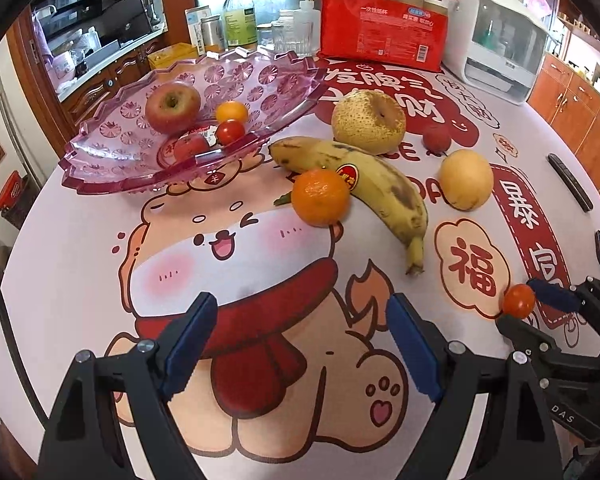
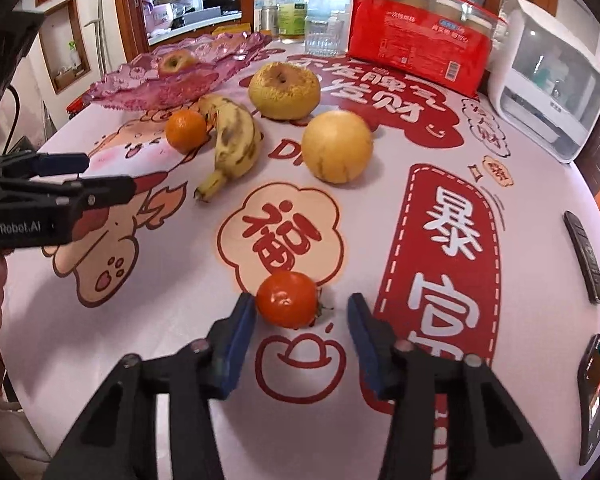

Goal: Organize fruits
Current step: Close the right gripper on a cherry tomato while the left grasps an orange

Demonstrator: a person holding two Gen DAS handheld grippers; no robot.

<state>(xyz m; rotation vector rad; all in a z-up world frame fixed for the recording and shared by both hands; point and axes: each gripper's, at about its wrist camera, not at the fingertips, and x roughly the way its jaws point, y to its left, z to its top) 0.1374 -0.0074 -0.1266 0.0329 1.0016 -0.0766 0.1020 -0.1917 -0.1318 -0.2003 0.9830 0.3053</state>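
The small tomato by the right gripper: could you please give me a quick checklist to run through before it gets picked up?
1. Small tomato lies between the right gripper pads: ok.
2. Both pads pressing on it: not ok, a gap remains on the right side.
3. Nothing else crowds the tomato: ok.
4. Pink bowl has room left: ok.
5. Left gripper open, empty and apart from the tomato: ok.
6. Tomato's firmness: cannot tell.

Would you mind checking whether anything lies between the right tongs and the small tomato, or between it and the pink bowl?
Nothing separates the right tongs from the small tomato; it sits between the pads. Toward the pink bowl, the banana and mandarin lie in the way.
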